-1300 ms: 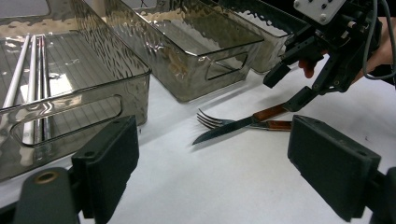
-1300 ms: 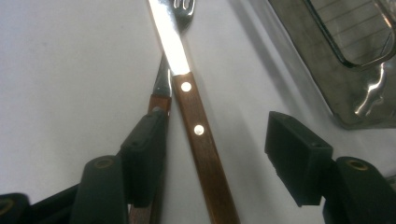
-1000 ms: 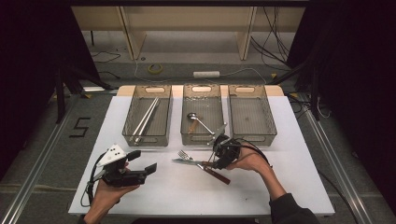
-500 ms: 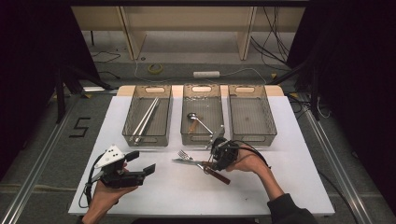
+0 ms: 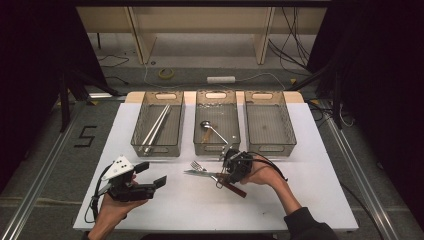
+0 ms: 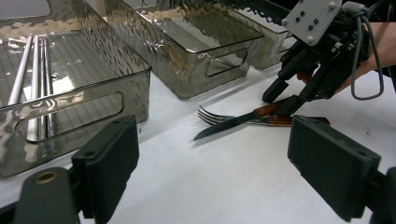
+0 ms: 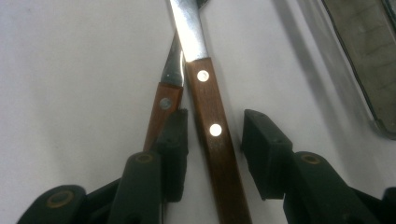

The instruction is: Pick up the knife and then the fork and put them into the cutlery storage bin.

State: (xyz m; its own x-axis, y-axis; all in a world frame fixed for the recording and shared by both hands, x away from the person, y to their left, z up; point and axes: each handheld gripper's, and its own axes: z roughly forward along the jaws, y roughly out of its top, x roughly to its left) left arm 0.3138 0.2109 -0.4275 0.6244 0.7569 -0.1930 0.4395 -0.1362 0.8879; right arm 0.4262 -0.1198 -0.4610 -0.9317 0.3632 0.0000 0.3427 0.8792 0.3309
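Two wooden-handled pieces of cutlery lie crossed under your right gripper point(image 7: 212, 128): its jaws stand on either side of the knife handle point(image 7: 212, 135), a gap showing on each side, and they have just been closing on it without yet pressing. The left jaw pad sits between that handle and the fork handle point(image 7: 160, 114), which runs just beside it on the white table point(image 7: 70, 70).

In the left gripper view the knife point(image 6: 229, 125) lies with its blade pointing toward you and its tip overlapping the fork point(image 6: 210, 115), whose tines point toward the bins. From the high view, both pieces rest on the table just in front of the middle bin point(image 5: 216, 145), with your right hand point(image 5: 262, 175) bent over them.

Your left gripper point(image 5: 152, 175) rests well apart on the near left of the table, its jaws wide open with nothing between them.

Three clear plastic bins stand in a row at the far side of the table. The left bin point(image 5: 150, 147) holds long metal chopsticks point(image 5: 156, 125), the middle bin a spoon point(image 5: 212, 129), and the right bin point(image 5: 272, 145) stands beside it.
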